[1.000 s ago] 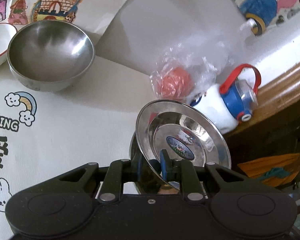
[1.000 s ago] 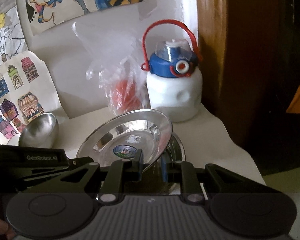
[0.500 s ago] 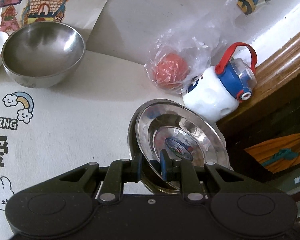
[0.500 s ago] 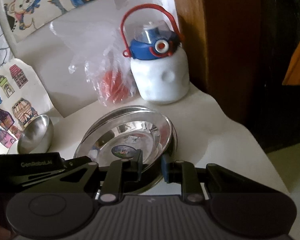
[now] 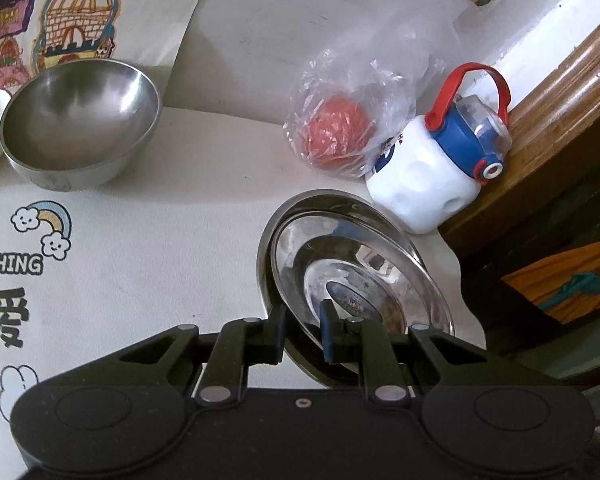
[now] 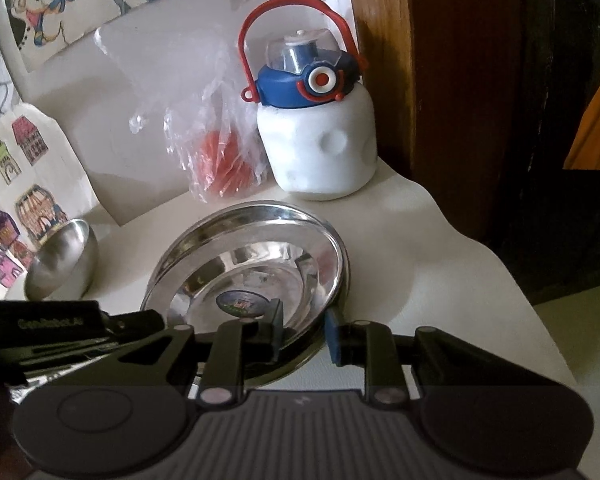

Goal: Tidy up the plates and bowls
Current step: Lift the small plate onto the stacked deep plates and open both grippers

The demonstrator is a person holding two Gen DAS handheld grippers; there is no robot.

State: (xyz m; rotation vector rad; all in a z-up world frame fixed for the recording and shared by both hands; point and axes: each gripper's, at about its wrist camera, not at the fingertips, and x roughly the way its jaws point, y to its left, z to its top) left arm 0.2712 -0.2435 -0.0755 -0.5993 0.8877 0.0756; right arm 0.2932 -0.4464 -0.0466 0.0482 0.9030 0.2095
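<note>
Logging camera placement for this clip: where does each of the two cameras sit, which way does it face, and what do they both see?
Left wrist: sits on the left gripper, facing down over the table; its fingers straddle the top steel plate's rim.
Right wrist: on the right gripper, facing the wall low across the plate; its fingers and the left gripper's body show.
Shared: plates, steel bowl, white bottle, bagged red item.

Right hand-held gripper (image 6: pixel 303 330) straddles the steel plate's (image 6: pixel 260 240) rim, jaws apart.
</note>
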